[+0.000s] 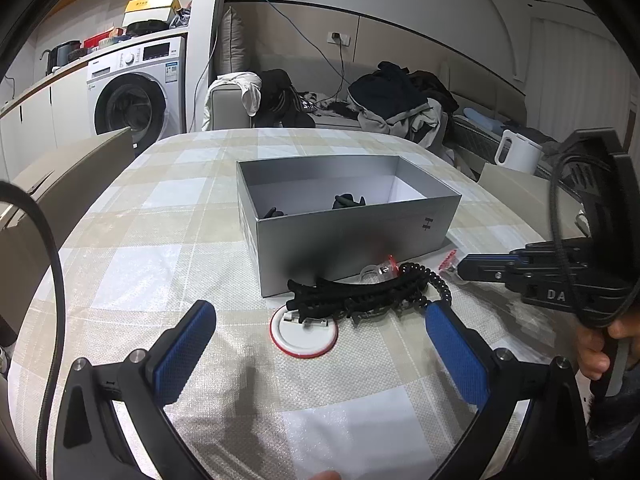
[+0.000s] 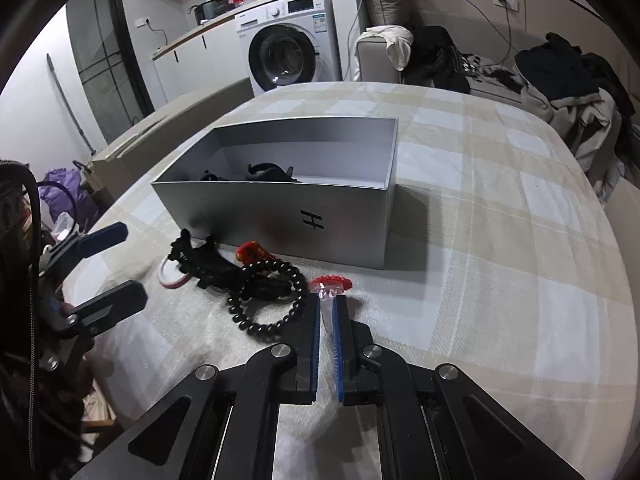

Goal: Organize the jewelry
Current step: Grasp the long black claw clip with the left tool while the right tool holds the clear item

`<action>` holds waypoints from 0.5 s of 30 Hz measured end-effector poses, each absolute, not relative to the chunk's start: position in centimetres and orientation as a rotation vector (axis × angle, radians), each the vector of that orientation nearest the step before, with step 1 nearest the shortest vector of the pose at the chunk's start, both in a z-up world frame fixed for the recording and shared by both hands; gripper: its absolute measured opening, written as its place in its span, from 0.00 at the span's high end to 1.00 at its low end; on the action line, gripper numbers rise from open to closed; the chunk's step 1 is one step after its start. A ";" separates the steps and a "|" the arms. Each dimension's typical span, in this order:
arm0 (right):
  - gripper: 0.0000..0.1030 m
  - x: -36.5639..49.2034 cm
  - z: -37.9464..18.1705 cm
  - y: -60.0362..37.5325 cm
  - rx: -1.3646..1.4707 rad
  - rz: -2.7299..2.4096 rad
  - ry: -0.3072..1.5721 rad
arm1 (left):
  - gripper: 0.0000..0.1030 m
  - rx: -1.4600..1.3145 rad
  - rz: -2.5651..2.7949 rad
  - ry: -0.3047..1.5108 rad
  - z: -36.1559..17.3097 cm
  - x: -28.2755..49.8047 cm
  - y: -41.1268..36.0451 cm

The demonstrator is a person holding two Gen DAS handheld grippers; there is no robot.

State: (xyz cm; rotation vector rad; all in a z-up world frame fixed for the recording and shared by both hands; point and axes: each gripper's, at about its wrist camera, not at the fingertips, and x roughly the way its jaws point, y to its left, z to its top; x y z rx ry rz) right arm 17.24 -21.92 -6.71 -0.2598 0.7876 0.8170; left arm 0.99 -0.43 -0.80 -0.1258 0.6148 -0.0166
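On the checked tablecloth (image 2: 500, 240) in front of the grey box (image 2: 280, 216), the right gripper (image 2: 328, 316) pinches a small clear vial with a red cap (image 2: 329, 288), while the left gripper (image 1: 316, 344) hangs wide open above the black hair clips (image 1: 348, 296) and the black coil hair tie (image 2: 268, 300).

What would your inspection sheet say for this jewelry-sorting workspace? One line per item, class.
Surface: checked tablecloth, covering the table.
Job's things: open grey box holding dark clips; black hair clips, black spiral bracelet and clear red-capped piece in front of it.
Clutter: round white red-rimmed lid under the clips.
Grippers: left gripper jaws open, nothing held; right gripper jaws closed on the red-capped piece.
Cables: black lead at left.
Surroundings: washing machine, clothes heaped on sofa.
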 end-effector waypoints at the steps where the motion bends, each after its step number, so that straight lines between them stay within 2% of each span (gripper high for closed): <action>1: 0.95 17.2 -6.6 -21.9 -0.273 0.814 0.779 | 0.01 -0.124 -0.018 0.615 -0.8 1.0 -0.5; 8: 0.92 16.8 -7.2 -21.2 -0.336 0.806 0.775 | 0.01 -0.124 -0.017 0.615 -0.8 1.0 -0.5; 9: 0.88 16.8 -7.3 -21.1 -0.346 0.800 0.768 | 0.01 -0.122 -0.017 0.614 -0.8 1.0 -0.5; 10: 0.78 16.8 -7.4 -21.1 -0.351 0.799 0.764 | 0.01 -0.122 -0.016 0.615 -0.8 1.0 -0.5; 11: 0.74 16.8 -7.4 -21.0 -0.349 0.806 0.764 | 0.01 -0.120 -0.016 0.616 -0.8 1.0 -0.5; 15: 0.73 17.1 -7.7 -20.9 -0.351 0.805 0.768 | 0.01 -0.117 -0.018 0.617 -0.9 1.0 -0.5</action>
